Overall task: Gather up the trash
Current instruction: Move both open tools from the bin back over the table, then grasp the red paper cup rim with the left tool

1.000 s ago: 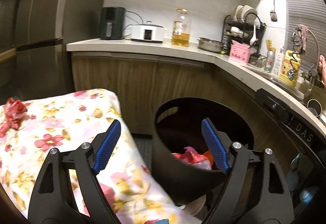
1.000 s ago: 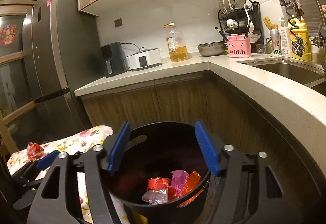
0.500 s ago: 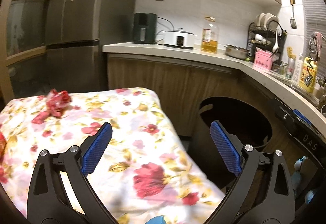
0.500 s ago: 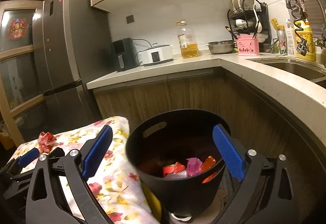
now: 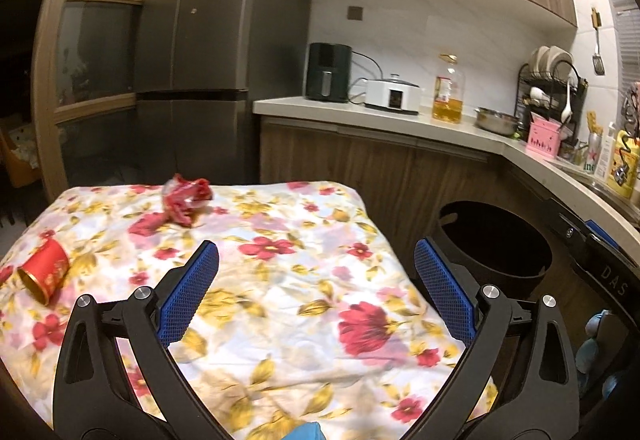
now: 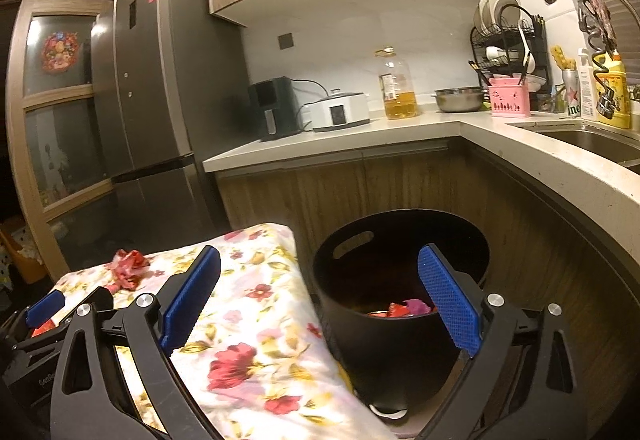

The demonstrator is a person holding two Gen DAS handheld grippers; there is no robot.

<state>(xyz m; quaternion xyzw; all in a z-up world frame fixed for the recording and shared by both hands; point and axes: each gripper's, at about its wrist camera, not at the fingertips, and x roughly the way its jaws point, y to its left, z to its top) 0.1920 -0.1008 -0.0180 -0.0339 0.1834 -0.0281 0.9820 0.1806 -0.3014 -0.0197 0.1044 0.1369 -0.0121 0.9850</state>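
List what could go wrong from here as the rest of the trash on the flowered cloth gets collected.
The red can lies on its side near the cloth's edge, so a nudge may roll it off. The crumpled red wrapper is soft and may slip from a grip. The black bin stands off to one side, so a carried piece could drop short.

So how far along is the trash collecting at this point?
Done: several wrappers already lie in the black bin. In hand: nothing; the left gripper and right gripper are both open and empty, jaws just opened. Left: a crumpled red wrapper and a red cup on its side on the floral cloth.
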